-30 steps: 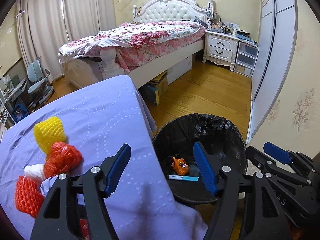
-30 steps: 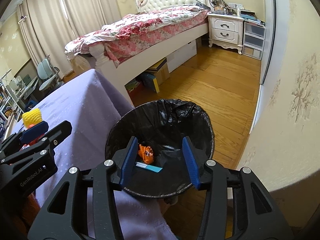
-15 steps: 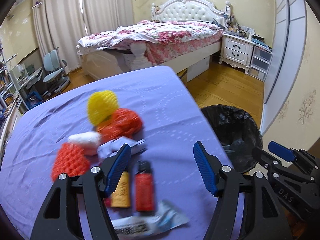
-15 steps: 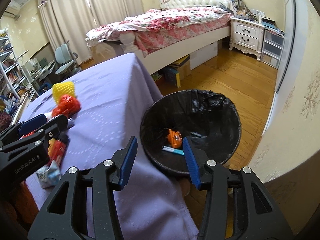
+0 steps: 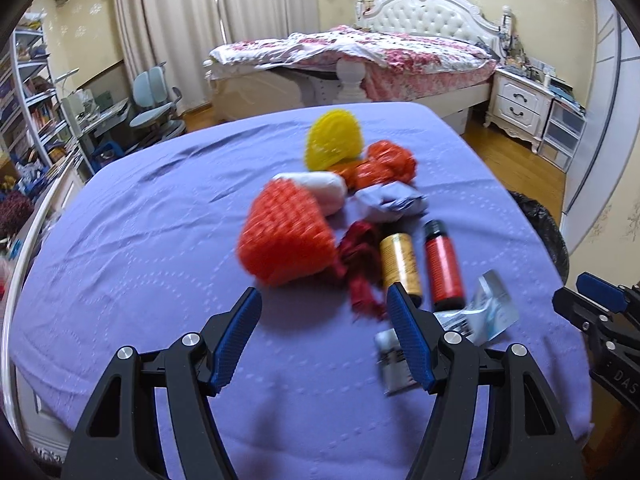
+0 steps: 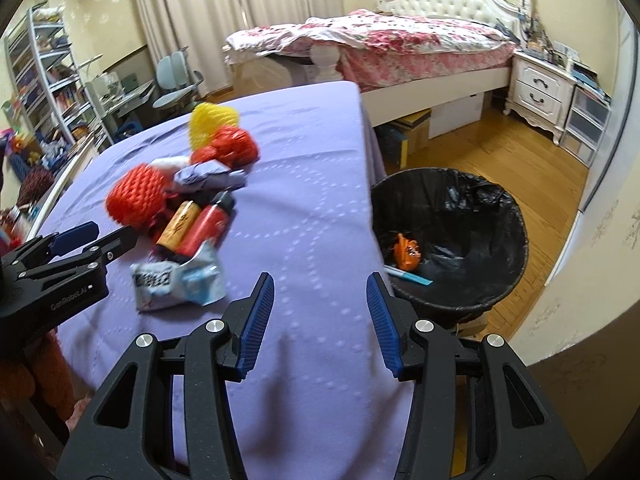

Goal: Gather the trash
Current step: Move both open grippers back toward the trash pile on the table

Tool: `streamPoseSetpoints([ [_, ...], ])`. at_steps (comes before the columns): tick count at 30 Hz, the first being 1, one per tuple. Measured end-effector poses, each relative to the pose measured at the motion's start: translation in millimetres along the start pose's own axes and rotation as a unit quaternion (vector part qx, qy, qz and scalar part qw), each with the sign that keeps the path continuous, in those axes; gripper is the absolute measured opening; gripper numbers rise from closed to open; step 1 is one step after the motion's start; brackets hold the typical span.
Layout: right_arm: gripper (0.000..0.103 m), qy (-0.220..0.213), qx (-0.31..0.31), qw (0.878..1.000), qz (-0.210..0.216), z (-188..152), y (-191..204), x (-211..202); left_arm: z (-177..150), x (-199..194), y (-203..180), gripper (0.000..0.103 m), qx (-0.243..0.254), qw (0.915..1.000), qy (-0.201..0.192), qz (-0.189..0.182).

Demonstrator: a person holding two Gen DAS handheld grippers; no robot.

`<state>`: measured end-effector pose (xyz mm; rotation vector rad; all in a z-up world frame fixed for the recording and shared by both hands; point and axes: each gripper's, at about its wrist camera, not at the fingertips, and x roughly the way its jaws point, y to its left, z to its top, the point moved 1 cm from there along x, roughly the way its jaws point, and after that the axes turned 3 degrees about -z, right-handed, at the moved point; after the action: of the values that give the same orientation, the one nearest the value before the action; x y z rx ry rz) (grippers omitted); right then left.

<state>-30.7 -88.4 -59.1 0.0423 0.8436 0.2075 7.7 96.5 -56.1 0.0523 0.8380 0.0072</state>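
A pile of trash lies on the purple tablecloth (image 5: 160, 240): an orange foam net (image 5: 286, 236), a yellow foam net (image 5: 334, 140), a crumpled orange bag (image 5: 384, 166), a gold bottle (image 5: 400, 262), a red bottle (image 5: 442, 266) and a silver-blue wrapper (image 5: 476, 316). My left gripper (image 5: 324, 340) is open and empty, just short of the pile. My right gripper (image 6: 320, 320) is open and empty over the table's right edge. The black-lined bin (image 6: 452, 236) stands on the floor beside the table, holding an orange scrap (image 6: 406, 252) and a blue pen.
A bed (image 5: 380, 60) with a floral cover stands beyond the table. A white nightstand (image 5: 520, 104) and drawers are at the right wall. Chairs and shelves (image 5: 32, 92) are at the left. Wooden floor (image 6: 500, 152) surrounds the bin.
Both grippers swung left from above the bin to over the table. The trash pile now sits in front of my left gripper. Both stay open and empty.
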Motion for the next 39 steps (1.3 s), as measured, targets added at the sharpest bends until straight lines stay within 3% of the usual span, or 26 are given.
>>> streamPoseSetpoints([
  [5,0.048,0.013,-0.026,0.999,0.017,-6,20,1,-14,1,23,0.066,-0.013,0.9998,0.009,0.01],
  [8,0.057,0.027,-0.039,0.998,0.028,-9,31,6,-18,1,33,0.066,-0.019,0.9996,0.01,0.016],
  [10,0.057,0.036,-0.048,0.998,0.032,-12,38,10,-19,2,39,0.066,-0.021,0.9995,0.009,0.02],
  [28,0.058,0.028,-0.074,0.997,-0.021,17,57,50,-31,10,73,0.066,-0.055,0.9977,0.028,0.028],
  [39,0.058,0.015,-0.056,0.998,-0.012,19,65,25,-37,-1,100,0.066,-0.079,0.9961,0.014,0.037],
])
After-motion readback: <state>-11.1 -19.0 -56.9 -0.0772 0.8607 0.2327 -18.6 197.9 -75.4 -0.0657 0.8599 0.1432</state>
